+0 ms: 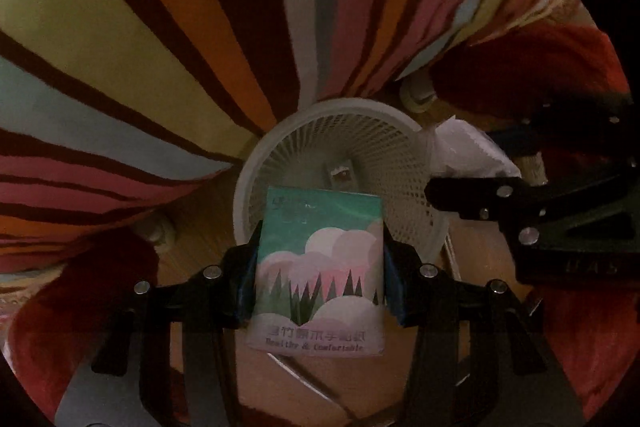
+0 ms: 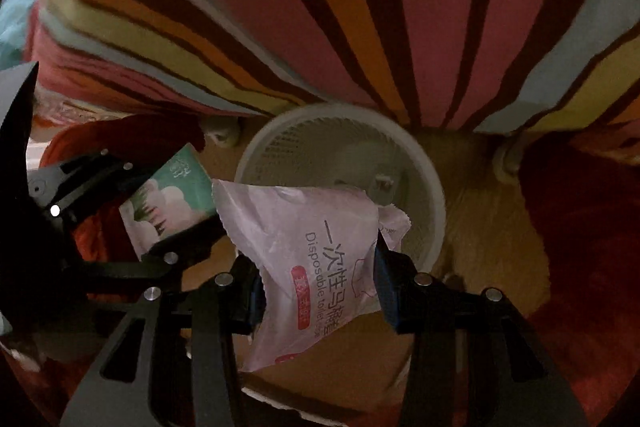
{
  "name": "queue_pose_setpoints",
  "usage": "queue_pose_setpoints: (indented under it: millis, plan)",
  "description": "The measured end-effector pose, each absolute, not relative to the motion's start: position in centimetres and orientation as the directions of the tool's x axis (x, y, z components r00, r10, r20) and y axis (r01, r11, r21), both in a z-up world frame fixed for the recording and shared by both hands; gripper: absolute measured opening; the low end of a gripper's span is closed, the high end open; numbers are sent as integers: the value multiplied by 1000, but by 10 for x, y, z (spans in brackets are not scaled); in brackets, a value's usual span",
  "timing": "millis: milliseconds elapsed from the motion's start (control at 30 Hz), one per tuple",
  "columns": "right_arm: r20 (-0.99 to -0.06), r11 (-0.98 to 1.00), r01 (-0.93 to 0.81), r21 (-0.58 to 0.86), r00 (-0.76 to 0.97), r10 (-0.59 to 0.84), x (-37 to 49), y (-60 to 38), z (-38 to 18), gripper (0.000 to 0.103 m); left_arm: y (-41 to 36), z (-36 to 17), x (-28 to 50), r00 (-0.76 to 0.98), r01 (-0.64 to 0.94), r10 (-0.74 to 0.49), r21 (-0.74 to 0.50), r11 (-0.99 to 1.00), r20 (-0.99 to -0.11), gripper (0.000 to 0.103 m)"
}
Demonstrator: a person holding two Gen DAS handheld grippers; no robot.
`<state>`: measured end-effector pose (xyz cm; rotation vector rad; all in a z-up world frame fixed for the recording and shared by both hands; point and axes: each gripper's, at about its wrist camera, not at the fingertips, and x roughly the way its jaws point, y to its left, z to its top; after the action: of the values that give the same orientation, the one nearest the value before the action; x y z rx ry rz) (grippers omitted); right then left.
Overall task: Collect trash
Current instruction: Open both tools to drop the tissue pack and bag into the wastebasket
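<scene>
My left gripper point(image 1: 320, 267) is shut on a green and pink tissue pack point(image 1: 320, 267) and holds it above the near rim of a white mesh waste basket point(image 1: 416, 211). My right gripper point(image 2: 318, 287) is shut on a pale pink plastic wrapper point(image 2: 304, 251) printed "Disposable toilet", held over the near rim of the same basket point(image 2: 428, 187). In the right wrist view the tissue pack point(image 2: 168, 203) and left gripper point(image 2: 120, 211) sit at the left. In the left wrist view the wrapper point(image 1: 468, 151) and right gripper point(image 1: 472, 187) sit at the right. A small item point(image 1: 340, 173) lies on the basket's bottom.
The basket stands on a wooden floor point(image 1: 200, 247) under a striped multicoloured cloth point(image 1: 160, 27) that hangs just behind it. Red fabric point(image 1: 560, 59) lies on both sides. White furniture feet point(image 1: 416, 95) stand beside the basket. The scene is dim.
</scene>
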<state>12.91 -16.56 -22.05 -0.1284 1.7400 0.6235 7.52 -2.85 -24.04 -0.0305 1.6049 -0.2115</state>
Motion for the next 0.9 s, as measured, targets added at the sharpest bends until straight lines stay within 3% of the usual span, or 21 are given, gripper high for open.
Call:
queue_pose_setpoints:
  millis: [267,767,867,900]
  plan:
    - [-916,898,-307,316,-343,206,139,-171,-259,43,-28,-280,79,-196,56,-171,-185,981,-966,50]
    - [-896,909,-276,312,-403,185,139,-161,-282,43,-29,-303,85,-257,51,-171,-190,980,-951,51]
    - [-889,911,-270,313,-420,182,139,-160,-287,47,-30,-309,84,-275,40,-182,-200,979,-944,55]
    - [-890,912,-267,310,-419,180,139,-162,-287,54,-30,-313,84,-285,36,-182,-200,979,-941,60]
